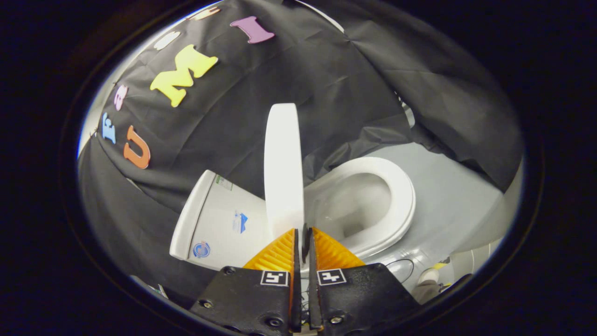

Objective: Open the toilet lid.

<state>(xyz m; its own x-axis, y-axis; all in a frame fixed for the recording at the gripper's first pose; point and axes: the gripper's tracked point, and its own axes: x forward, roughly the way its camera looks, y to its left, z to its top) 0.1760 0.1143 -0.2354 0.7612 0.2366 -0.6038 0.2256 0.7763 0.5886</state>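
The toilet lid [283, 163] stands raised, edge-on to the camera, between the cistern [219, 219] on one side and the open seat [396, 196] and bowl [359, 205] on the other; its near edge sits just ahead of the fingertips of the hand-held gripper [304, 238]. The fingers are drawn close together with only a narrow slit between them; whether they pinch the lid's rim or merely rest beside it cannot be told, since the contact point is hidden behind the tips.

Judged from this position, the lift is nearly complete; the step in hand is to carry the lid past vertical and let it rest against the cistern.

Procedure for this step:
- Move the hand-held gripper along the arc of the hinge, toward the cistern, not in a straight line; a straight push loads the hinge sideways.
- Slow the motion near the end of travel; a lid let go early may fall forward onto the seat or strike the cistern hard.
- Release only when the lid leans on the cistern by its own weight; then withdraw away from the lid, clear of its rim.
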